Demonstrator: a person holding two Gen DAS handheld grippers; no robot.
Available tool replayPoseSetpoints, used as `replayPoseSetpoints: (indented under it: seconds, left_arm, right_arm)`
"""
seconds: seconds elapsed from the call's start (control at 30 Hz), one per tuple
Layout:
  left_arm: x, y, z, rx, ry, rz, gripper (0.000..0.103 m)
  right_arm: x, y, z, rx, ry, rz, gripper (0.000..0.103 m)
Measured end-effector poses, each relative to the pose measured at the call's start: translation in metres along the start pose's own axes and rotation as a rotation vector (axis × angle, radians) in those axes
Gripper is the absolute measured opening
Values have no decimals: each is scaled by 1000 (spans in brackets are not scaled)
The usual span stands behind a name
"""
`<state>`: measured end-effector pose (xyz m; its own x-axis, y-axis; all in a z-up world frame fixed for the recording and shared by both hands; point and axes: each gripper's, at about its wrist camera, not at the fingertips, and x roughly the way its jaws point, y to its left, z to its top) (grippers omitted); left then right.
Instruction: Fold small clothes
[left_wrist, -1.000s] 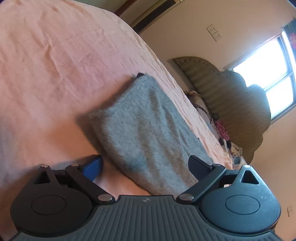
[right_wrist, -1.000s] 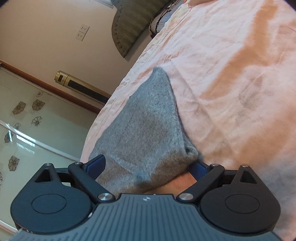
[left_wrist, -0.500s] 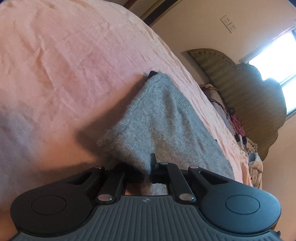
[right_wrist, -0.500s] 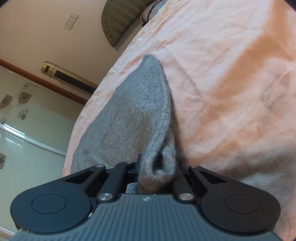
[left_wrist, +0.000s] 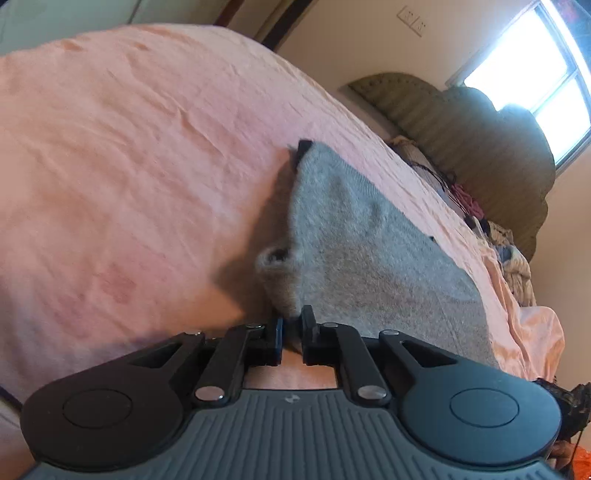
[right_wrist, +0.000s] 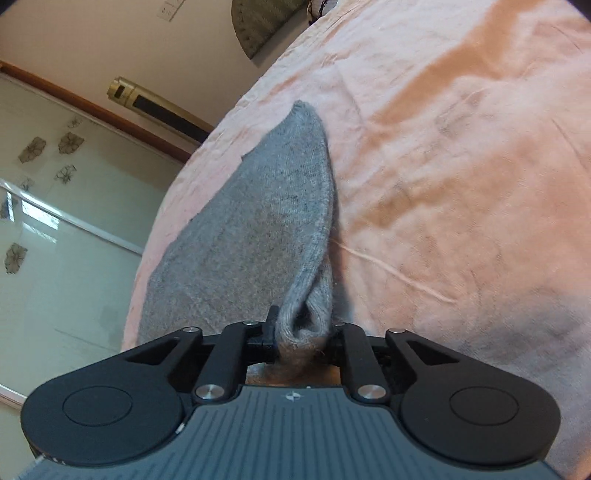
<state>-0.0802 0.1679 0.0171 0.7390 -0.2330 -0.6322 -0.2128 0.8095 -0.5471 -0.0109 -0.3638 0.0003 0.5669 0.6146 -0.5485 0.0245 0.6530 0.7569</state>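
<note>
A grey knitted garment (left_wrist: 369, 251) lies on a pink bed sheet (left_wrist: 129, 166). My left gripper (left_wrist: 291, 325) pinches its near corner, which rises off the sheet in a small fold. The jaws are opening slightly, with the cloth between the pads. In the right wrist view the same garment (right_wrist: 258, 221) stretches away from me. My right gripper (right_wrist: 303, 332) grips a bunched edge of it. Those jaws are opening a little too, and the wad of knit fills the gap. A small dark tip (left_wrist: 303, 147) shows at the garment's far corner; I cannot tell what it is.
A green padded headboard (left_wrist: 480, 129) and a heap of other clothes (left_wrist: 509, 251) lie beyond the garment, under a bright window (left_wrist: 535, 74). A gold cylinder (right_wrist: 159, 107) and a flower-patterned glass panel (right_wrist: 55, 221) stand past the bed's edge. Pink sheet (right_wrist: 461, 184) spreads to the right.
Both grippers stood wide open around the garment's corners, then closed on them. The pinched corners have since risen off the sheet and bunched up, and both views have shifted.
</note>
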Motion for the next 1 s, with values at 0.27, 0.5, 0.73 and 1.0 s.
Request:
replayPoseSetpoints:
  seconds: [0.27, 0.5, 0.73, 1.0]
  left_arm:
    - [7, -27, 37, 136, -131, 48, 93]
    - [49, -40, 25, 243, -29, 170, 8]
    - [14, -33, 21, 311, -48, 165, 8]
    - [58, -78, 111, 362, -209, 89, 91]
  right_arm:
    - [-9, 29, 63, -135, -156, -71, 64]
    - [63, 73, 77, -290, -64, -94, 64]
    - [79, 84, 49, -539, -47, -222, 66]
    - [70, 87, 109, -527, -166, -259, 93]
